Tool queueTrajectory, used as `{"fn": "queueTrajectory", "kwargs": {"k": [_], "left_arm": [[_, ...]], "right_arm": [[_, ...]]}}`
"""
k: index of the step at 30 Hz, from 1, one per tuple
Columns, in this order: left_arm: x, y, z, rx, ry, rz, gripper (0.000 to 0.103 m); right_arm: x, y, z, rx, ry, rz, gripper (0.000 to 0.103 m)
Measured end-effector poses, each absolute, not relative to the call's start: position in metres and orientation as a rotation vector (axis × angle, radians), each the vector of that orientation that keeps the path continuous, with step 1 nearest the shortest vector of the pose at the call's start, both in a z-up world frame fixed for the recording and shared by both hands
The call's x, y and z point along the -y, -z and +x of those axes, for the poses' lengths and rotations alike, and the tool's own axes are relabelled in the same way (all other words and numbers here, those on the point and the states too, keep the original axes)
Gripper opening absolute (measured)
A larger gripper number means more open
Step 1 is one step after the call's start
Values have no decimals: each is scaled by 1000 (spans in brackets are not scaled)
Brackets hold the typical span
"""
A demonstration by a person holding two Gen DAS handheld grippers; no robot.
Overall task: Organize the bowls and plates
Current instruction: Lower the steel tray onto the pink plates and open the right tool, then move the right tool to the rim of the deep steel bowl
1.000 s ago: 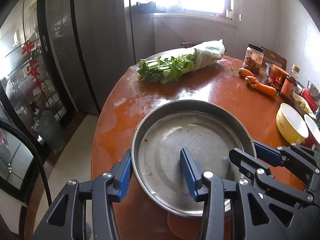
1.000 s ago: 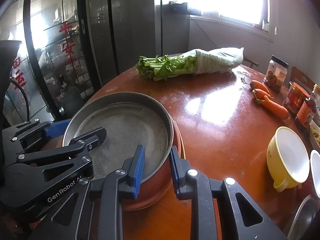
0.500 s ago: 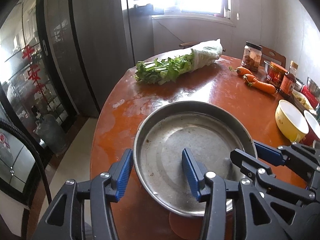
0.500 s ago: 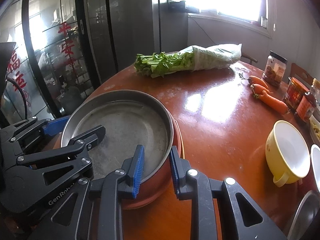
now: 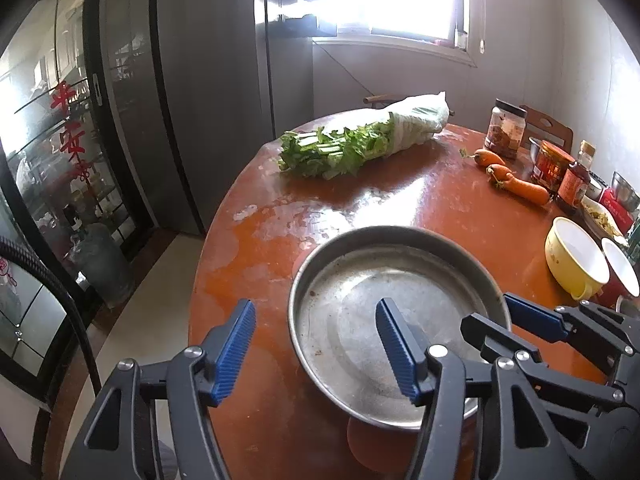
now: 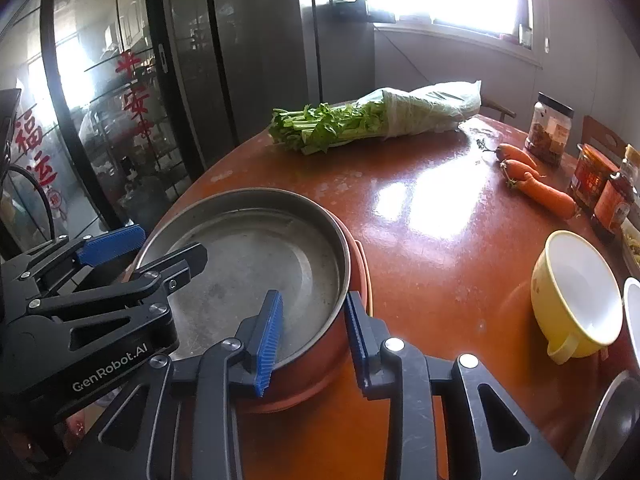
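Sitting at the near edge of the round orange worktop [image 5: 420, 200], the steel pan [image 5: 384, 316] is nested inside an orange bowl [image 6: 320, 368], whose rim shows just outside it on the right. The left gripper [image 5: 316, 344] has its fingers spread wide, one blue pad outside the pan's left wall and the other over its floor, with no contact visible. The right gripper [image 6: 314, 332] straddles the stacked rims at a medium gap, one pad inside the pan and one outside the bowl; neither pad clearly presses the walls, so nothing looks clamped.

The pan looks thin, rigid and fairly light, but its smooth metal wall is likely slippery under ribbed pads, and it may slide within the bowl if tilted. A sensible hold is across both rims together, pinching pan and bowl wall as one and keeping the stack level. The glossy worktop should let the stack skid easily.

A yellow bowl [image 6: 576, 296] stands well apart to the right, near carrots [image 6: 536, 184] and jars [image 6: 592, 176]; bagged greens [image 5: 360, 136] lie at the far side.
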State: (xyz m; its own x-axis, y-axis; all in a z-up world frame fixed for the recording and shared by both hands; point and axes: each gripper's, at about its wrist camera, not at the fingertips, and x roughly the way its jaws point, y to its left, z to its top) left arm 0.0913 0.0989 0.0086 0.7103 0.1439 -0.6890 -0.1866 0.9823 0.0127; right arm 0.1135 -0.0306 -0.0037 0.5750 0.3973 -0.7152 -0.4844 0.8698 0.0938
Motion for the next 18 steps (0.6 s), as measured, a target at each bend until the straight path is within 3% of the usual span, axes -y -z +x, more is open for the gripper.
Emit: {"fn": "queueTrajectory", "kwargs": {"k": [3,18], "left_arm": [[-102,-13,87,-746,-183,-84,65],[-80,-35,73,-693,-185,-90,70]], "right_arm": [[33,0,113,-791,-506,-115,46],[68,-24,100,-745,-493,-32,57]]}}
